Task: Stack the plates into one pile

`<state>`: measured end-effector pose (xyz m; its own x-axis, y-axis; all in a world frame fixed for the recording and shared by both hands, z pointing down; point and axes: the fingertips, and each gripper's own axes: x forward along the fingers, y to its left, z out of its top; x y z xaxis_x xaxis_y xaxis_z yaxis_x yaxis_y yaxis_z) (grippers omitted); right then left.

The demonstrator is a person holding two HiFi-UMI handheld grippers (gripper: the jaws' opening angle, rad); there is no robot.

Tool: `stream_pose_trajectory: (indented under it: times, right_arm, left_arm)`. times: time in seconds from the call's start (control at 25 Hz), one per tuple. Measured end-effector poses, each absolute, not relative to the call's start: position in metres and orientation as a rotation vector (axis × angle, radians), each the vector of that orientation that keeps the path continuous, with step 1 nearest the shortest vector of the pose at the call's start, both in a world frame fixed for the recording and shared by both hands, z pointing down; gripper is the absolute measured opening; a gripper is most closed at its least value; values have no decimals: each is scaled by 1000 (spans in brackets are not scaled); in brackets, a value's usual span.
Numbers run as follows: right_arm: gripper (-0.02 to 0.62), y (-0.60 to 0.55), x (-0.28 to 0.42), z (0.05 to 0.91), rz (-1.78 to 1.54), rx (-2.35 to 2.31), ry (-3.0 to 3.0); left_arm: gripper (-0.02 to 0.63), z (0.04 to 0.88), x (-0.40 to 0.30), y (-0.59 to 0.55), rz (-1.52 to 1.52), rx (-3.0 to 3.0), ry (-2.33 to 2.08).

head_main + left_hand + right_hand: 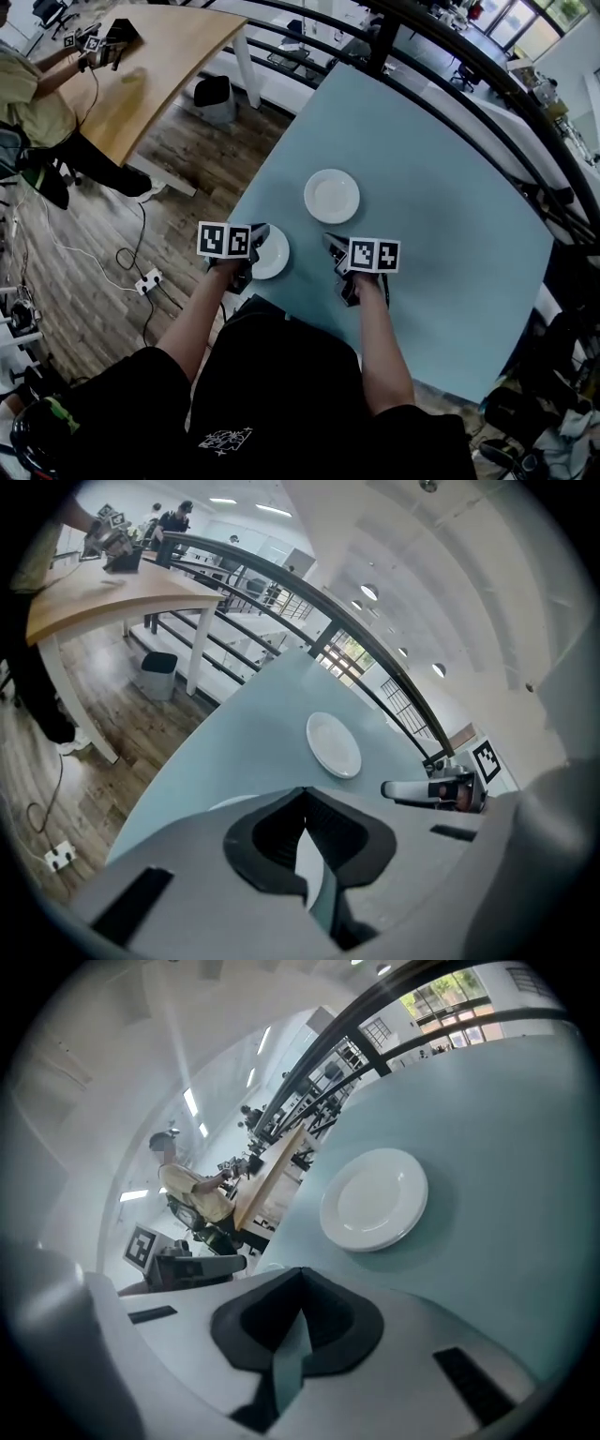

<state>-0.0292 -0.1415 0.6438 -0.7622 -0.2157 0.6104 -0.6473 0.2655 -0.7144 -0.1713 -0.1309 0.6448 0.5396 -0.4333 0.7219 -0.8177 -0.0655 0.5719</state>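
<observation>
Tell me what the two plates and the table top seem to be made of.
The far plate and near plate: likely glazed ceramic, perhaps melamine; white, smooth, faint sheen. The table top: probably laminate or painted board; even matte pale blue, no grain.

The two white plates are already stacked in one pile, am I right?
Not stacked: the two white plates are apart. The far plate lies alone on the light blue table, and the near plate sits closer to you. The head view shows the gap between them.
</observation>
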Motion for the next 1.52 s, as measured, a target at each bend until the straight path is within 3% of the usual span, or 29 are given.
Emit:
stream_pose_trajectory:
  times: [0.88, 0.96, 1.08, 1.52]
  right_arm:
    - [9, -78, -123, 692, 1466, 491, -2011]
    - [28, -77, -124, 695, 1465, 496, -2002]
    - [112, -78, -123, 698, 1468, 506, -1986]
    - [115, -82, -124, 713, 1522, 575, -1929]
  left_arm:
    - [26, 694, -281, -35, 263, 1432, -1131]
    - [62, 696, -279, -33, 246, 1427, -1100]
    - [67, 700, -275, -35, 249, 1429, -1064]
    - [84, 711, -266, -44, 198, 1406, -944]
